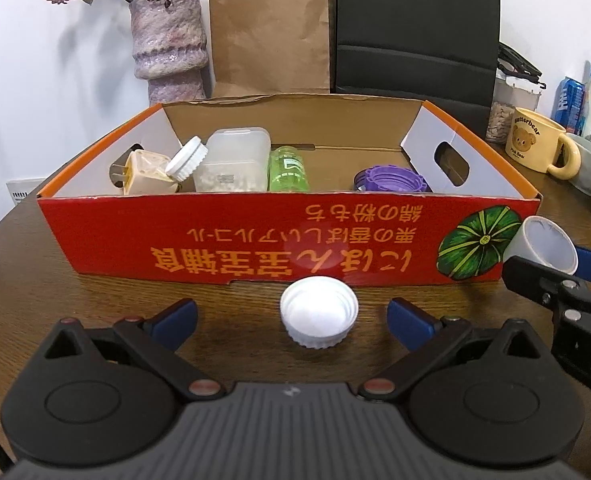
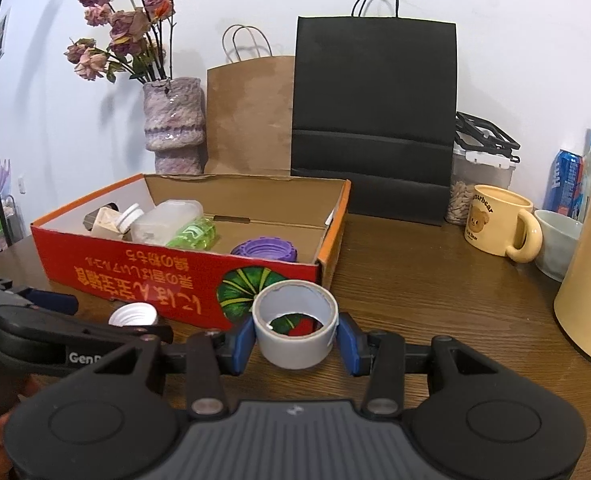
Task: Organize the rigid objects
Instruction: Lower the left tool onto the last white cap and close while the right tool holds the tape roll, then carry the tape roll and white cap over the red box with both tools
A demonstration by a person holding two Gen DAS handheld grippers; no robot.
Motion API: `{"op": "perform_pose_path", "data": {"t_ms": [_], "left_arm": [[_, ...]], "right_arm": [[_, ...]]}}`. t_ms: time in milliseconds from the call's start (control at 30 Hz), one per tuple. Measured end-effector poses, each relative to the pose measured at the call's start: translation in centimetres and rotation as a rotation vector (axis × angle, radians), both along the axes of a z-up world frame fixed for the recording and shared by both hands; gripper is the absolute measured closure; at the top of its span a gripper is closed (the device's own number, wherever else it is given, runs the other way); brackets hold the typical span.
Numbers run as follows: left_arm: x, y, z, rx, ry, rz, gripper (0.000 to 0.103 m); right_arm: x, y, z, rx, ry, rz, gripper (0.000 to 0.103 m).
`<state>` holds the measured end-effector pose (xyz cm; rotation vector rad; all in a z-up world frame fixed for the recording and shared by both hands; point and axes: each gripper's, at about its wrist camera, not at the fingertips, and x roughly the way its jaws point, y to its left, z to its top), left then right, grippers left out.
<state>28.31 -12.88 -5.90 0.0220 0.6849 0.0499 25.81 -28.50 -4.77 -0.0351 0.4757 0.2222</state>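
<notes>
**Tape roll gripped, bottle cap between open fingers**

A grey roll of tape (image 2: pixel 295 330) is clamped between the blue pads of the right gripper (image 2: pixel 296 339), held on its side with the core facing the camera. The left gripper (image 1: pixel 292 318) is spread wide; a white ribbed plastic cap (image 1: pixel 318 317) lies upturned on the dark wooden table (image 1: pixel 23 256) between its fingers, touched by neither. Just ahead of both grippers stands a red and orange cardboard box (image 1: pixel 255 236). Inside it, a white-capped beige bottle (image 1: pixel 151 176), a frosted plastic container (image 1: pixel 233 162), a green bottle (image 1: pixel 289 170) and a purple ribbed lid (image 1: pixel 389 180) are seen. Beyond the right gripper, to its right, a yellow bear mug (image 2: pixel 501 224) stands.
</notes>
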Motion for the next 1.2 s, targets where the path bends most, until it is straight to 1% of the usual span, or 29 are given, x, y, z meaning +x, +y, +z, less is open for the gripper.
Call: {"op": "perform_pose_path", "data": {"t_ms": [100,200,267,400,467,500,567,800,1200], "left_arm": [[0.2,-0.2,0.0,-0.007,0.003,0.006,0.0],[0.4,-0.5,-0.1,-0.008,0.009,0.008,0.006],[0.5,-0.6,-0.2,-0.009,0.016,0.01,0.016],[0.4,-0.6,-0.2,-0.012,0.013,0.011,0.025],[0.3,-0.7,-0.2,-0.01,0.009,0.005,0.037],[0.3,-0.7,-0.1,-0.013,0.006,0.002,0.041],[0.2,-0.6,0.0,-0.016,-0.001,0.001,0.062],[0.0,-0.3,0.2,-0.035,-0.004,-0.01,0.062],[-1.0,0.0,1.0,-0.021,-0.043,-0.028,0.062]], "right_arm": [[0.1,0.0,-0.1,-0.001,0.002,0.001,0.06],[0.2,0.0,-0.2,-0.003,0.002,0.005,0.06],[0.2,0.1,-0.2,-0.004,0.003,0.006,0.06],[0.2,0.1,-0.2,-0.003,0.002,0.006,0.06],[0.1,0.2,-0.2,-0.003,0.001,0.003,0.06],[0.1,0.2,-0.2,-0.004,0.0,0.004,0.06],[0.0,0.2,-0.2,-0.003,-0.001,0.004,0.06],[-0.1,0.1,-0.2,-0.001,-0.009,0.002,0.06],[-1.0,0.4,0.1,-0.004,-0.046,0.0,0.06]]}}
